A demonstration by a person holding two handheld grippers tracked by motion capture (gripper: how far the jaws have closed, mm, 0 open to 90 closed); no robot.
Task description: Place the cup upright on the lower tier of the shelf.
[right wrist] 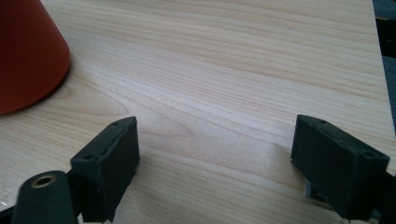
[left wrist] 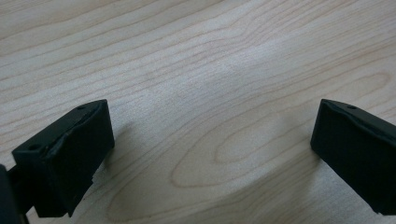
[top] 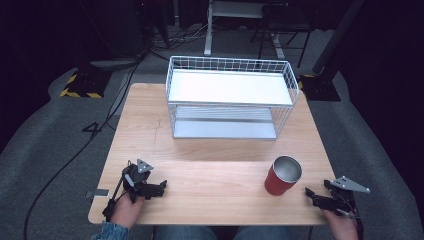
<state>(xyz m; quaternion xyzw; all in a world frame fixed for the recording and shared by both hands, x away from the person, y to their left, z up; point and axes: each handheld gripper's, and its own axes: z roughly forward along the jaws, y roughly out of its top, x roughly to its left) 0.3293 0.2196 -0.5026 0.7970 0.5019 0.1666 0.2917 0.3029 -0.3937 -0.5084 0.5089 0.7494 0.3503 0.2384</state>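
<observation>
Evidently nothing's begun: each hand-held gripper, left (top: 161, 186) and right (top: 308, 191), rests on the tabletop (top: 210, 160), jaws apart and empty. Cup (top: 283, 175) stands just beside the right one; reaching it looks next.

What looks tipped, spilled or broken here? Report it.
Nothing stands out. The red cup stands upright on the wooden table, with no spill around it. The white wire rack sits square at the far side. The left gripper and right gripper rest open near the front edge, holding nothing.
</observation>
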